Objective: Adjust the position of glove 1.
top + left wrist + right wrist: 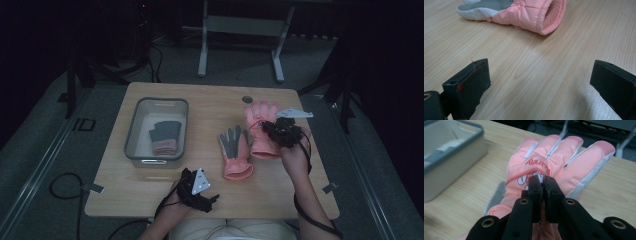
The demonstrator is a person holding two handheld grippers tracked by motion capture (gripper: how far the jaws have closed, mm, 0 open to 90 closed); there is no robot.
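- Step in hand, as judged: moving gloves into the grey bin (131, 131); a dark glove with a pink cuff (165, 136) already lies inside it.
- Right gripper (542, 181): jaws closed, pinching the back fabric of the pink glove (554, 162), which sits at the right of the table (200, 95) with its fingers pointing away from the person. The glove looks partly lifted; whether it is clear of the wood cannot be told.
- Left gripper (212, 198): jaws wide apart, holding nothing, low over the near edge of the table.
- Second glove (524, 13), grey palm up, lies flat at mid-table, just beside the gripped one and well ahead of the left gripper.
- Next move, as judged: carry the pinched glove leftward over the second glove and the bin's rim, then let go above the bin. The pinch is small, so the fabric may slip.
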